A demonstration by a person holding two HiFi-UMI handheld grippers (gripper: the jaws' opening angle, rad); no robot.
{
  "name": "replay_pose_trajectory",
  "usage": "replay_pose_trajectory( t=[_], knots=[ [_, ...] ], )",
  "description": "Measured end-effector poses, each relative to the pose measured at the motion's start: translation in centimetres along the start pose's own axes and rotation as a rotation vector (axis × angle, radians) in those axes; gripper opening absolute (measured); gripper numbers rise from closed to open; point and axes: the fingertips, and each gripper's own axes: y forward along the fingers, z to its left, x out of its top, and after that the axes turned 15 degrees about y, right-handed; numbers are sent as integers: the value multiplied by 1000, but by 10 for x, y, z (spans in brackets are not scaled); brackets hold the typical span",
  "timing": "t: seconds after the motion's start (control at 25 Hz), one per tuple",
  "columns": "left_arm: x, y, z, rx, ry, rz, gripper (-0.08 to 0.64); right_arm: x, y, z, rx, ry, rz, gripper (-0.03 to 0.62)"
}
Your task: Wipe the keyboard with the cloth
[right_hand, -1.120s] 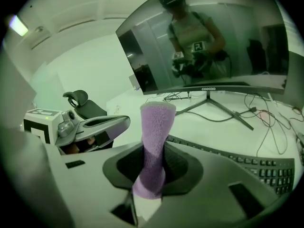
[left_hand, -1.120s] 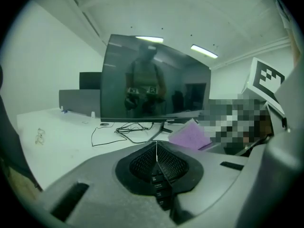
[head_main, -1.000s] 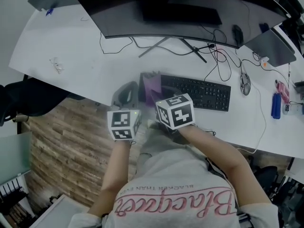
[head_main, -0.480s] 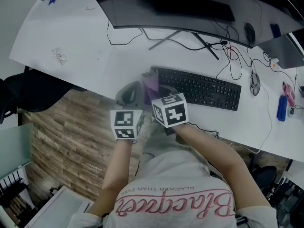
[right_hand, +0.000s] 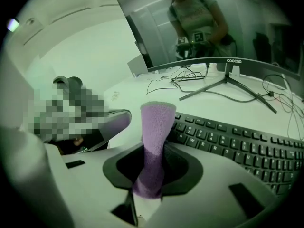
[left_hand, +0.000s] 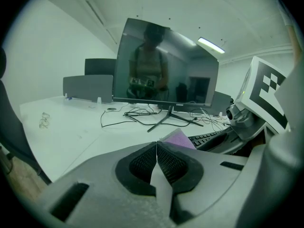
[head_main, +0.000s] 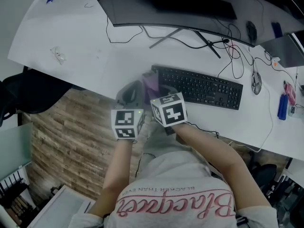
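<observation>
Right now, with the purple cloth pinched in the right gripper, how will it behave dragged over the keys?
The purple cloth looks fuzzy and folded, standing up past the right gripper, so it probably bends and flattens when pressed. It likely weighs little. Its nap may drag slightly on key edges of the keyboard.

White desk [head_main: 71, 32], wood-plank floor [head_main: 61, 141]

Grey T-shirt [head_main: 175, 186] with pink script; pale grey left gripper [left_hand: 156, 144] and right gripper [right_hand: 153, 148] (black ribbed fingers [left_hand: 142, 163], chequered marker cubes [head_main: 126, 124]).
</observation>
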Motion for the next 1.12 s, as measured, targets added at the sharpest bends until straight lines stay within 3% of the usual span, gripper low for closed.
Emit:
replay_pose_trajectory(
  t=[1.12],
  knots=[
    [25,15,-60,-59,26,-22,5,-7,-37,-55,-48,33,-1,86]
  ],
)
